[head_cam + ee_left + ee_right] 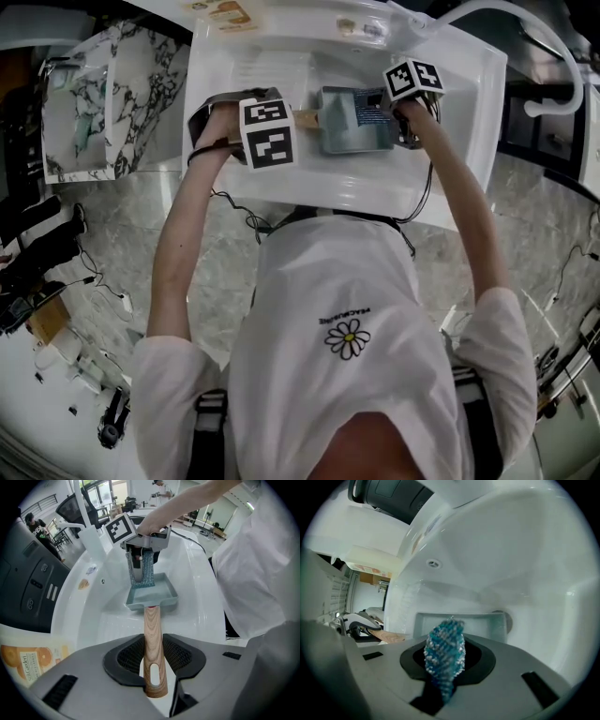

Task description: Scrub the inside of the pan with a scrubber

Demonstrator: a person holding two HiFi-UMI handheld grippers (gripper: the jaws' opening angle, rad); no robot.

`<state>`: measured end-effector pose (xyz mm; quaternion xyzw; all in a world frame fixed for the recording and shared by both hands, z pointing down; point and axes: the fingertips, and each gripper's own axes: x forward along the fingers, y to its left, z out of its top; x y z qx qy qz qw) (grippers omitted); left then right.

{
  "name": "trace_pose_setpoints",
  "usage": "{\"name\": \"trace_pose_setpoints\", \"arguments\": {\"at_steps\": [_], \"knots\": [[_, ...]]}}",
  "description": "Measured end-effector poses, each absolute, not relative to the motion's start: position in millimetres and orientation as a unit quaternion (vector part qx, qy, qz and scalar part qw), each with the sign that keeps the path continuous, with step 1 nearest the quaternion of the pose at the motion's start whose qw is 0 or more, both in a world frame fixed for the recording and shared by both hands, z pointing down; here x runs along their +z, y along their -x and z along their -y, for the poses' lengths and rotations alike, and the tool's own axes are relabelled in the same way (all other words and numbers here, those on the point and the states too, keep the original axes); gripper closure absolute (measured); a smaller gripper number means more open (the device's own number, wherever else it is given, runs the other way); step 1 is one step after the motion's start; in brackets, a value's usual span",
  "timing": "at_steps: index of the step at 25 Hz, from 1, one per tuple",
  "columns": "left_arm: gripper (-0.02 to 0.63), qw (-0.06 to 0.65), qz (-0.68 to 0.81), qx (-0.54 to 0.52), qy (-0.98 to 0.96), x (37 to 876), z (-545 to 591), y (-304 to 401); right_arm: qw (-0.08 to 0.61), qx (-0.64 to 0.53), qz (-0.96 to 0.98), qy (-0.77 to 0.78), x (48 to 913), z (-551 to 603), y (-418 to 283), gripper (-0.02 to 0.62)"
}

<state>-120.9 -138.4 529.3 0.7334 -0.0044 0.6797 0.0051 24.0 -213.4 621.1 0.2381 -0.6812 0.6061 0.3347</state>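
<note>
A rectangular grey-blue pan (354, 120) sits in the white sink (450, 150), its wooden handle (306, 118) pointing left. My left gripper (281, 127) is shut on that handle (153, 653), near its end with the hanging slot. The pan (152, 592) lies level just ahead of it. My right gripper (401, 117) is at the pan's right end, shut on a blue knitted scrubber (445, 651). In the left gripper view the scrubber (142, 569) hangs down into the pan's far side. The right gripper view shows the pan (461, 623) just beyond the scrubber's tip.
A white faucet (553, 56) curves over the sink's right corner. The drain (433, 563) is in the sink's far wall. Marble counter (103, 94) lies left of the sink. A dark appliance (28, 583) and an orange printed packet (23, 660) are beside the basin.
</note>
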Motion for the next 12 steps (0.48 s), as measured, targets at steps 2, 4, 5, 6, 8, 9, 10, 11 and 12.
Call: {"name": "trace_pose_setpoints", "arguments": {"at_steps": [2, 4, 5, 6, 8, 9, 10, 11, 12], "knots": [[0.472, 0.006, 0.004, 0.680, -0.734, 529, 138, 121, 0.355, 0.595, 0.674, -0.256, 630, 214, -46, 0.532], [0.472, 0.007, 0.003, 0.679, -0.734, 529, 138, 121, 0.374, 0.589, 0.663, -0.271, 641, 212, -62, 0.532], [0.472, 0.007, 0.003, 0.679, -0.734, 529, 138, 121, 0.384, 0.586, 0.658, -0.276, 647, 211, -68, 0.532], [0.472, 0.007, 0.002, 0.680, -0.733, 529, 138, 121, 0.395, 0.582, 0.654, -0.279, 652, 209, -73, 0.532], [0.472, 0.007, 0.001, 0.681, -0.732, 530, 138, 122, 0.420, 0.572, 0.646, -0.283, 664, 205, -79, 0.532], [0.472, 0.007, 0.001, 0.681, -0.732, 530, 138, 122, 0.430, 0.569, 0.641, -0.285, 670, 203, -82, 0.532], [0.472, 0.008, 0.001, 0.681, -0.733, 530, 138, 122, 0.437, 0.568, 0.636, -0.287, 675, 200, -84, 0.532], [0.472, 0.008, 0.001, 0.680, -0.733, 530, 138, 122, 0.441, 0.569, 0.631, -0.288, 679, 198, -85, 0.532], [0.472, 0.008, 0.001, 0.680, -0.733, 530, 138, 122, 0.442, 0.572, 0.627, -0.290, 682, 197, -85, 0.532]]}}
